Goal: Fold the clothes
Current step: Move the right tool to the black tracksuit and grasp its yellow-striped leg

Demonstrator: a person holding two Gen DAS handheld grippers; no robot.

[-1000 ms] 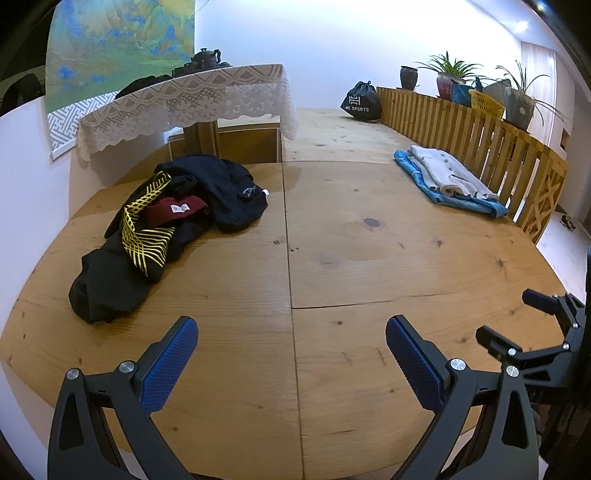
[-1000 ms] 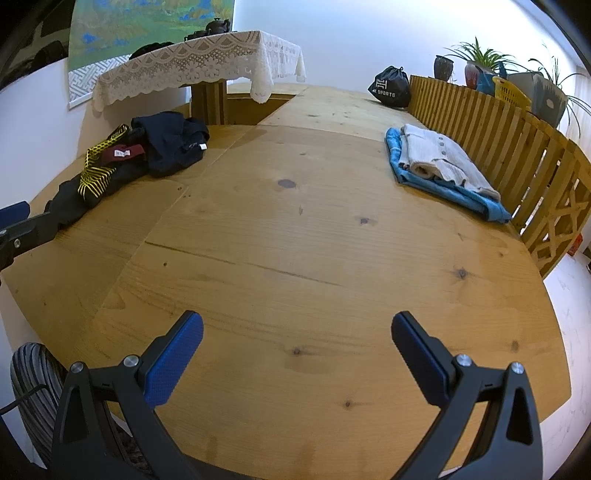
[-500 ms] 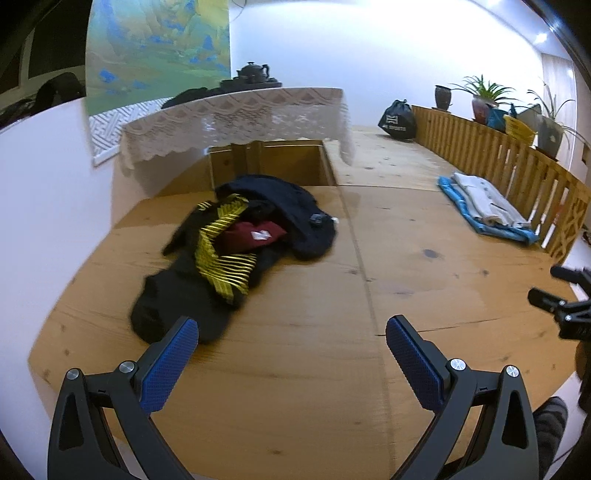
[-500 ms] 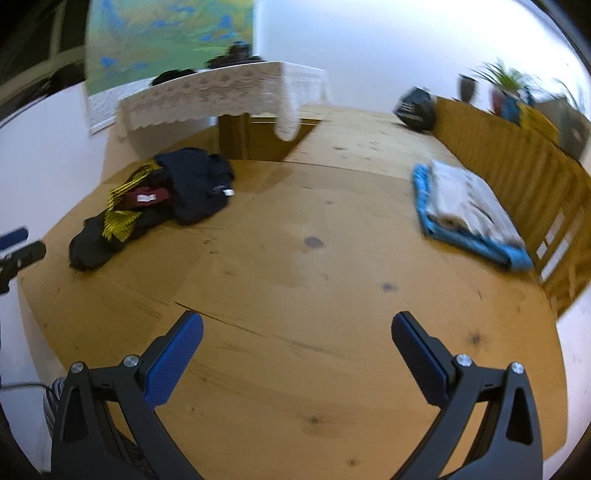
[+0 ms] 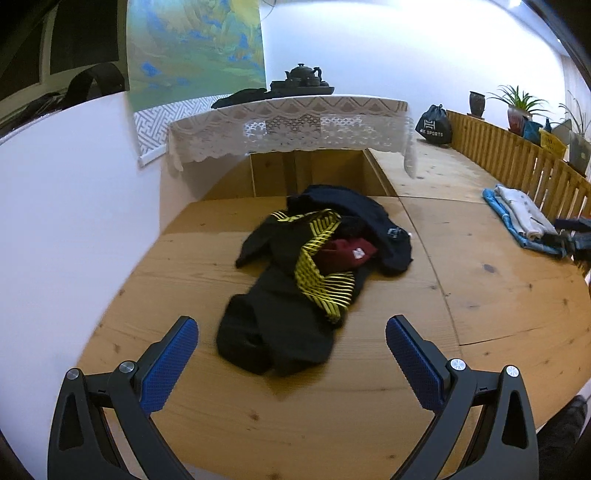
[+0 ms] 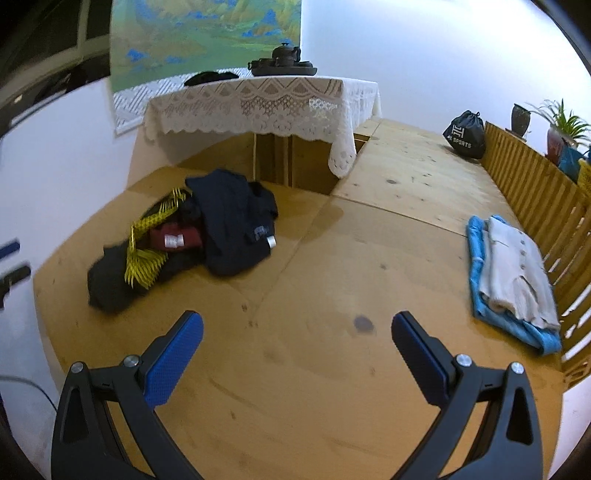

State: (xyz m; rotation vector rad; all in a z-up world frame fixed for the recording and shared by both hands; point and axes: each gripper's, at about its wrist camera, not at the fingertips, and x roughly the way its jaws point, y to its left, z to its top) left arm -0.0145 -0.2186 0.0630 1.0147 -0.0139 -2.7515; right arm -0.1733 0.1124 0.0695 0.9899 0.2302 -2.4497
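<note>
The left gripper is spread wide and holds nothing; its two blue pads frame the near end of the pile of unfolded clothes. The right gripper is also wide apart and empty, above bare wood, with the same pile to its far left.

I judge that the step in hand is the reach for the next garment: no cloth is pinched yet, and the left gripper points straight at the heap. The pile is a tangle of a black garment with yellow stripes, a dark red piece and a dark navy one lying on top at the far side. The next move probably calls for taking only one layer at an edge or corner, lifting it free from the others, and bringing it to the open middle of the platform, where the right gripper can take a second corner.

The surface is a wooden platform of large boards with knots and seams. At the right, beside a wooden railing, two folded garments lie stacked, a pale one on a blue one. Farther away stands a low table with a lace cloth carrying a dark tea set. A black sports bag and potted plants are at the far right, and a landscape painting hangs on the white wall.
</note>
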